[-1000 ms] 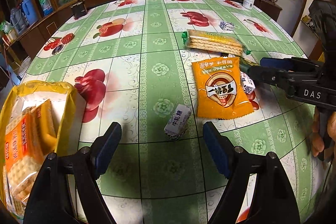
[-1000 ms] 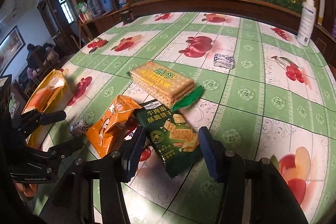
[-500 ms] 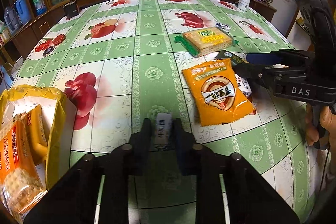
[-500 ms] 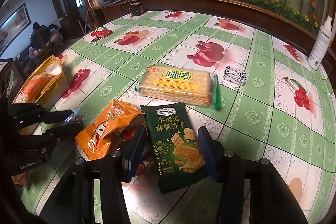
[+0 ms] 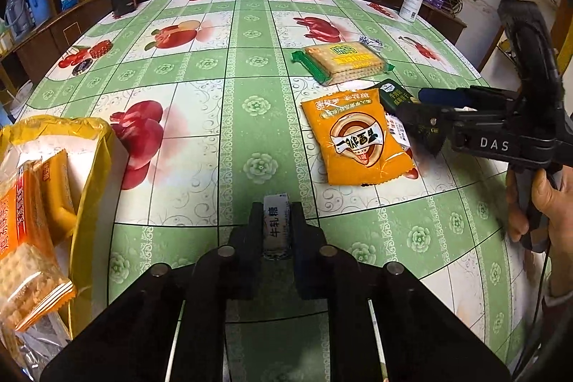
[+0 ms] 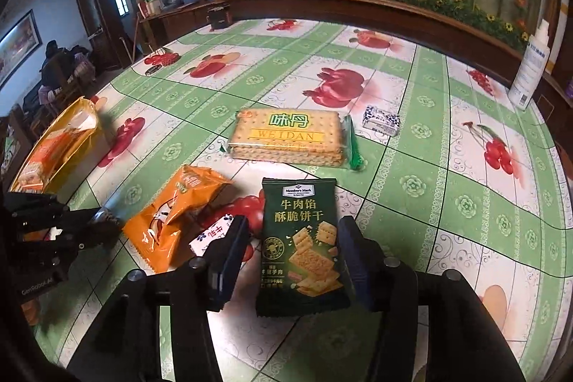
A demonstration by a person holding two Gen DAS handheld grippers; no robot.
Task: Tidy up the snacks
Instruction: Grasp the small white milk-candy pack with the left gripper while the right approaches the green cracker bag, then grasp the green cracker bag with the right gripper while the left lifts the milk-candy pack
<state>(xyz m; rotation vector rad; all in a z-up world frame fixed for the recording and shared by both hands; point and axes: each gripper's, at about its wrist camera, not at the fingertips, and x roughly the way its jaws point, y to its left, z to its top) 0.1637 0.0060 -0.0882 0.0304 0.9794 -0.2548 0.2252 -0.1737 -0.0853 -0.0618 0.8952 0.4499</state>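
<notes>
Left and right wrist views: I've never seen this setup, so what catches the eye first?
The left gripper pinches a small white candy over the fruit-print tablecloth. The right gripper straddles a dark green cracker packet, with an orange snack bag beside it.

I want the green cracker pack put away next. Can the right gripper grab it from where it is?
Probably yes. The right gripper has its jaws open on either side of the green cracker pack, and nothing lies on top of it. The small white candy sits just outside the left jaw.
</notes>
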